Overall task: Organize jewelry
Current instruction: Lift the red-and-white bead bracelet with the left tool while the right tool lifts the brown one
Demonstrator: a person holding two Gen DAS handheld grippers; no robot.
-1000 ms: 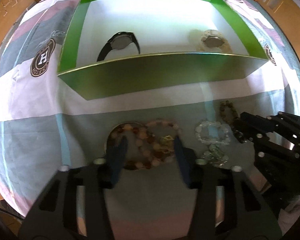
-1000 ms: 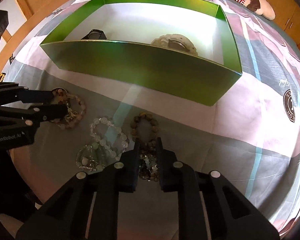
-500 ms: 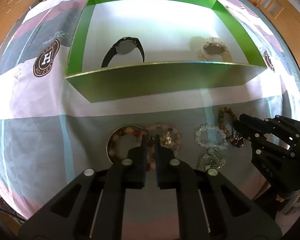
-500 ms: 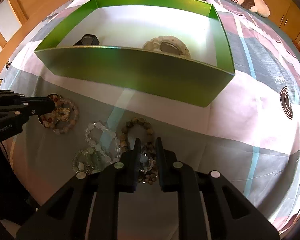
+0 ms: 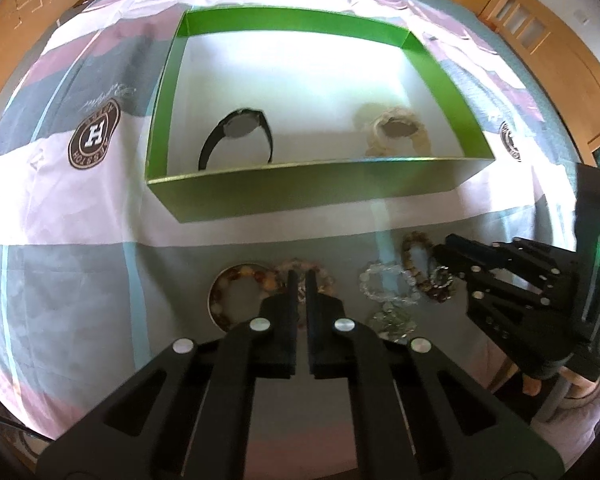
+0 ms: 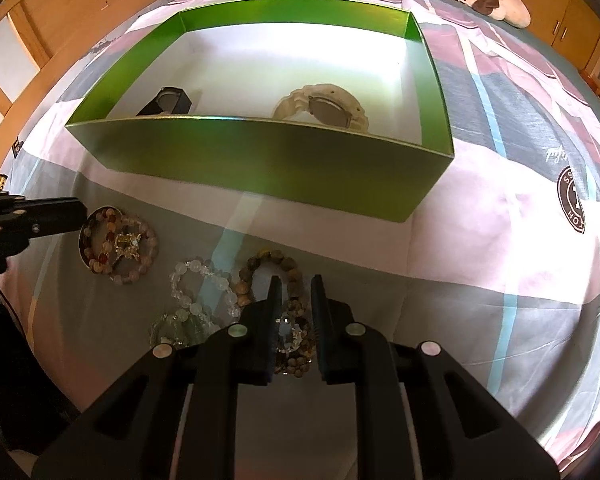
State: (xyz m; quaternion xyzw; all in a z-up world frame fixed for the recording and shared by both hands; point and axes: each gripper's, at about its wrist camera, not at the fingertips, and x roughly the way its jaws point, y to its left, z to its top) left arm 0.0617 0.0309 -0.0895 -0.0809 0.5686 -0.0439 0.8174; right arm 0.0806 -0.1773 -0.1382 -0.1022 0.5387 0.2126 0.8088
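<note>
- Your left gripper (image 5: pixel 299 280) is hovering over the leftmost pair of bracelets; fingers nearly together, narrow gap, and I can't tell if they're pinching a bead.
- Under it: a ring-backed bracelet (image 6: pixel 100 240) of red, amber and white beads, overlapping a pink bead bracelet (image 6: pixel 140 256) with a gold charm. Both are lying flat on the bedsheet (image 6: pixel 500 280).
- Next right: a clear crystal bracelet (image 6: pixel 202 284), with a greenish bead bracelet (image 6: pixel 172 330) just below it, touching.
- Next right: a brown wooden-bead bracelet (image 6: pixel 260 272), sitting against the clear one.
- Your right gripper (image 6: pixel 294 292) is straddling the brown bracelet's near side; fingers are partly apart, not clamping anything that I can see.
- The green box (image 6: pixel 260 160) is sitting beyond the row, open-topped, holding a black watch (image 5: pixel 240 136) on the left and a cream watch (image 5: pixel 396 134) on the right, well apart.
- The box's near wall is standing between you and the floor; bare white floor is showing behind both watches.
- Open sheet is lying right of the brown bracelet.
</note>
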